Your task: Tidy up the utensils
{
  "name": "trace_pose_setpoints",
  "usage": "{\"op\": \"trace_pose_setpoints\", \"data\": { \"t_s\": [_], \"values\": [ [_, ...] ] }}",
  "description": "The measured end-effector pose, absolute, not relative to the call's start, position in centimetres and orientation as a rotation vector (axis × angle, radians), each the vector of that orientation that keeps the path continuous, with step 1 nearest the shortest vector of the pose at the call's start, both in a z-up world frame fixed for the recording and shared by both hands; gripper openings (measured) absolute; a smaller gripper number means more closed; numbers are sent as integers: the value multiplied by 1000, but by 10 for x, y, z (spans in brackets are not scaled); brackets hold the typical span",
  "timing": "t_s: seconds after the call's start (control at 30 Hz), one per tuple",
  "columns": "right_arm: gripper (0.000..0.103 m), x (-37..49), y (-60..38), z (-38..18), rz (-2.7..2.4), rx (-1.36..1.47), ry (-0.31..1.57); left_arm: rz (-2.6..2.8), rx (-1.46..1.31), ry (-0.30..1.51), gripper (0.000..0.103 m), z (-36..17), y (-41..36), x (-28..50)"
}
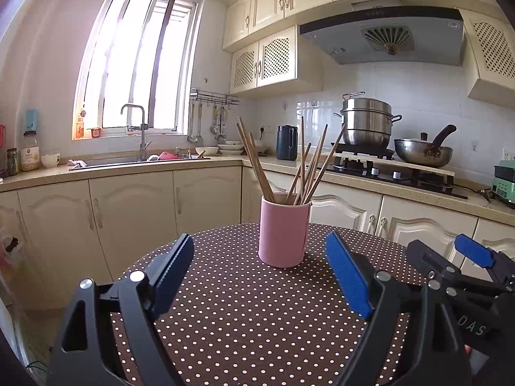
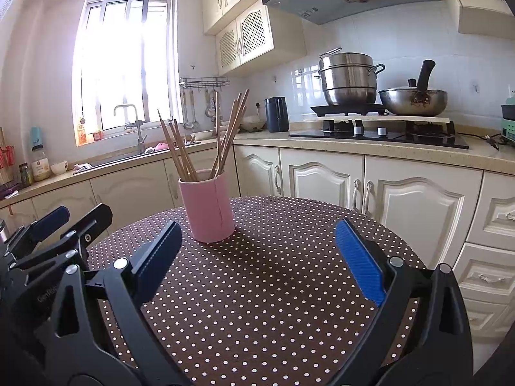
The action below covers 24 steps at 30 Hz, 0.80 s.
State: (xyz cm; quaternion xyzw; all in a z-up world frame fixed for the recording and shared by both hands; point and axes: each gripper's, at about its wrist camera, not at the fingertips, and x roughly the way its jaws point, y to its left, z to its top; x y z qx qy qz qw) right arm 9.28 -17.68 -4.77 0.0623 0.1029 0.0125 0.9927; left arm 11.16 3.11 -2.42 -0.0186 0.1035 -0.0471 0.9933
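Observation:
A pink cup (image 1: 283,230) stands upright on the round table (image 1: 244,315) with a brown polka-dot cloth. Several wooden chopsticks (image 1: 305,167) stand in it, fanned out. My left gripper (image 1: 264,263) is open and empty, just in front of the cup. The right gripper's fingers (image 1: 473,252) show at the right edge of the left wrist view. In the right wrist view the cup (image 2: 207,207) with chopsticks (image 2: 222,138) stands ahead to the left on the table (image 2: 273,305). My right gripper (image 2: 260,254) is open and empty. The left gripper (image 2: 61,225) shows at the left.
Kitchen cabinets (image 2: 322,177) run behind the table. A counter carries a sink (image 1: 128,160), a dark kettle (image 1: 285,143), a steel steamer pot (image 1: 367,122) and a pan (image 1: 421,151) on the stove. Drawers (image 2: 489,257) stand close to the table's right side.

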Motion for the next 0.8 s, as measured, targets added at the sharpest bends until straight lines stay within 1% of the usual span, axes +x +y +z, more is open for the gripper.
{"op": "trace_pose_setpoints", "data": {
  "t_s": [0.3,0.8],
  "values": [
    [94,93,-177,-48,31,130,211,-95,-48,212,86,-25,35,112],
    [95,91,-178,-47,25,133,201,-94,-45,209,87,-25,35,111]
  ]
}}
